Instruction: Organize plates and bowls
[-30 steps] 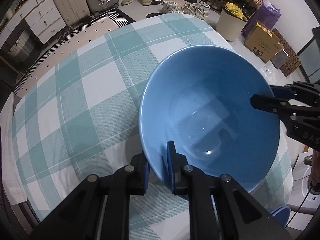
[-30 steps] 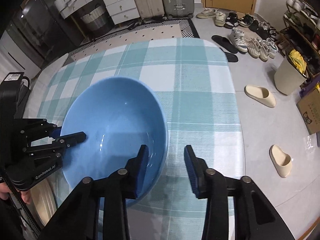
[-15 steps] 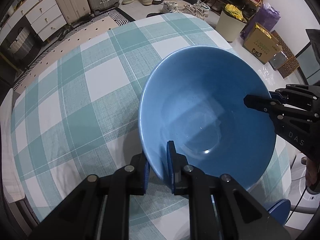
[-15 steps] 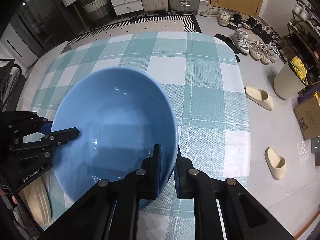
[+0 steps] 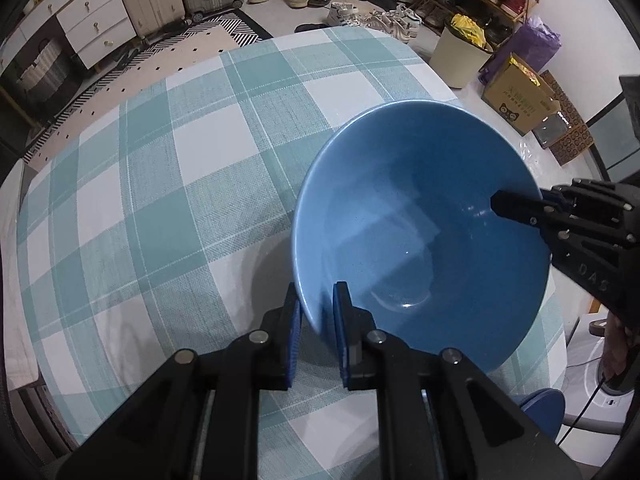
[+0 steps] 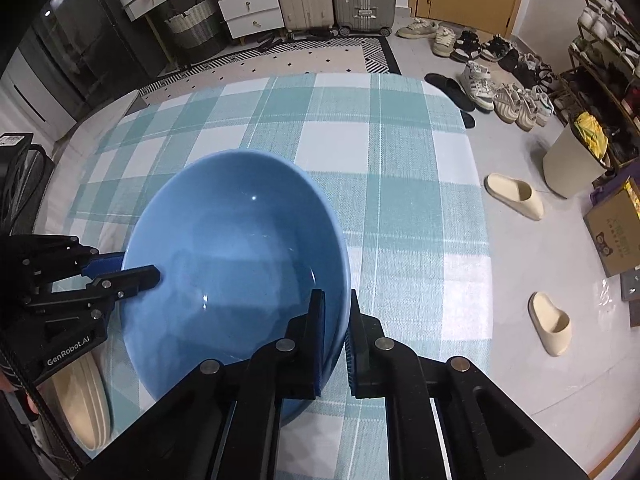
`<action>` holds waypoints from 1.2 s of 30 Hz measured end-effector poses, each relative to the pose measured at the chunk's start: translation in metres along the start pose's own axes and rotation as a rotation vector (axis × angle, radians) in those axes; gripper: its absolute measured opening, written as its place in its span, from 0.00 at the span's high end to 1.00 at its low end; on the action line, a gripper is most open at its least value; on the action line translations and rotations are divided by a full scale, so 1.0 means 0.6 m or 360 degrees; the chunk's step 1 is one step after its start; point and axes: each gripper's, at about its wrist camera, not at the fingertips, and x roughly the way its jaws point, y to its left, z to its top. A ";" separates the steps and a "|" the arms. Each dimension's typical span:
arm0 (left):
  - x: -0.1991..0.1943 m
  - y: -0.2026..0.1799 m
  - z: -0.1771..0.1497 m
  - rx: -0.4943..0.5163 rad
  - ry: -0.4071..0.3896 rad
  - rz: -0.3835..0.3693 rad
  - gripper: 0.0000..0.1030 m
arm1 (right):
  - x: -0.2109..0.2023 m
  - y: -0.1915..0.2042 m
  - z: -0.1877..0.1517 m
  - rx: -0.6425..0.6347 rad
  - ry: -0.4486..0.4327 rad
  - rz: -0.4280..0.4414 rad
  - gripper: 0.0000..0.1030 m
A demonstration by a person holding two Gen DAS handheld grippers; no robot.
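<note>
A large blue bowl [image 5: 420, 232] is held above the teal-and-white checked tablecloth [image 5: 160, 200]. My left gripper [image 5: 316, 316] is shut on the bowl's near rim, one finger inside and one outside. My right gripper [image 6: 334, 312] is shut on the opposite rim of the bowl [image 6: 232, 248]. Each gripper shows in the other's view: the right gripper [image 5: 520, 208] at the bowl's right edge, the left gripper [image 6: 120, 272] at its left edge. The bowl is tilted and empty.
A blue plate edge [image 5: 540, 404] shows low at the table's right side. A cream dish stack [image 6: 84, 400] lies at the table's left edge. Beyond the table are a bin [image 6: 572, 160], slippers [image 6: 516, 196], shoes, suitcases and drawers.
My right gripper closed on the bowl's rim; it stood open a second ago. The bowl, held by both grippers, has shifted to the right over the table.
</note>
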 end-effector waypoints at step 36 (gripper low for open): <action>-0.025 -0.029 -0.012 -0.0088 0.0119 -0.0054 0.87 | -0.008 0.013 -0.026 -0.0050 0.0105 -0.0171 0.90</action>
